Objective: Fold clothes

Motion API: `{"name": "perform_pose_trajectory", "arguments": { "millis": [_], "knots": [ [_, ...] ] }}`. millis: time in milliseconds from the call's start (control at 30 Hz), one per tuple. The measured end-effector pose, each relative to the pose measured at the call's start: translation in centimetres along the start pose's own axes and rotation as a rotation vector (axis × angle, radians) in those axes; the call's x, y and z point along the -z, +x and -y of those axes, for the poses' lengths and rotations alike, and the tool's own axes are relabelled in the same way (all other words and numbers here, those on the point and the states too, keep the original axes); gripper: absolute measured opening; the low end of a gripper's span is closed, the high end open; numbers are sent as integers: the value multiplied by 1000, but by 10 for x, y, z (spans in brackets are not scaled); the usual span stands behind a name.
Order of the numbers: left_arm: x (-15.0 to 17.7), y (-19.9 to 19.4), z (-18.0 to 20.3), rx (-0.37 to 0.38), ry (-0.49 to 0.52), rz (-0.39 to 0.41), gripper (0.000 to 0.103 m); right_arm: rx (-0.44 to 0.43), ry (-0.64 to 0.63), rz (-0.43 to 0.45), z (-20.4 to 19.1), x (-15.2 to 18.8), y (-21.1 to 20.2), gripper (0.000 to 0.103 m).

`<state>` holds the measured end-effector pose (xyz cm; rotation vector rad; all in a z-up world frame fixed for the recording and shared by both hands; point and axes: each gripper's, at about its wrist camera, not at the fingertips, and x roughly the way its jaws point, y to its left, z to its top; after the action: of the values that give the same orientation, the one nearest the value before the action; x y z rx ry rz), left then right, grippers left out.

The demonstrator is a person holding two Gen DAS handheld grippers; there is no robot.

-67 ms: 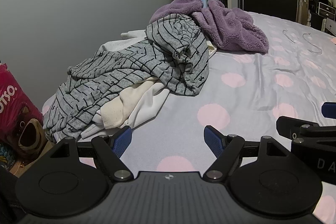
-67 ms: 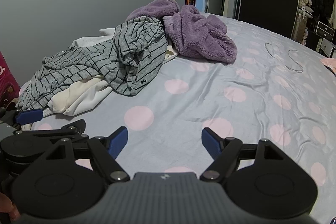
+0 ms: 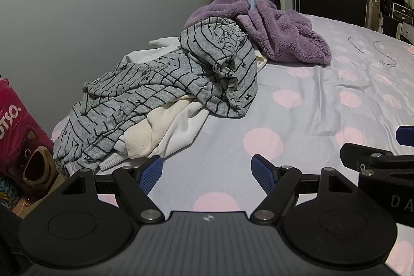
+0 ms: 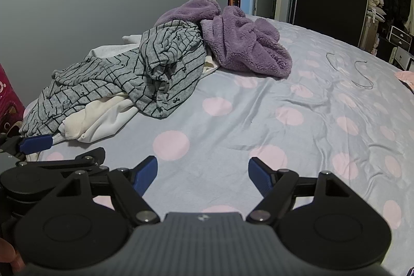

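A pile of clothes lies on the bed's left side: a grey striped garment [image 3: 165, 84] [image 4: 155, 74] on top, a white garment [image 3: 168, 131] [image 4: 101, 115] under it, and a purple fleece garment [image 3: 279, 35] [image 4: 243, 43] behind. My left gripper [image 3: 207, 172] is open and empty, low over the bedsheet just in front of the pile. My right gripper [image 4: 203, 171] is open and empty, beside it to the right. Part of the right gripper shows at the right edge of the left wrist view [image 3: 380, 164].
The bedsheet [image 4: 284, 120] is grey with pink dots. Two wire hangers [image 4: 362, 71] lie at the far right of the bed. A pink bag [image 3: 18, 126] stands at the left bed edge. A grey wall, an open door and a wardrobe are behind.
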<state>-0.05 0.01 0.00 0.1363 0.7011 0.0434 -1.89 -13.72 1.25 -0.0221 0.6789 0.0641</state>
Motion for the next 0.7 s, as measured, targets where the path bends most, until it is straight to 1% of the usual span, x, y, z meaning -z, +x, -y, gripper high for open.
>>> {"name": "perform_pose_trajectory", "arguments": {
  "millis": [233, 700],
  "knots": [
    [1, -1, 0, 2, -3, 6, 75, 0, -2, 0, 0, 1, 2, 79],
    [2, 1, 0, 7, -4, -8, 75, 1, -6, -5, 0, 2, 2, 79]
  ]
}}
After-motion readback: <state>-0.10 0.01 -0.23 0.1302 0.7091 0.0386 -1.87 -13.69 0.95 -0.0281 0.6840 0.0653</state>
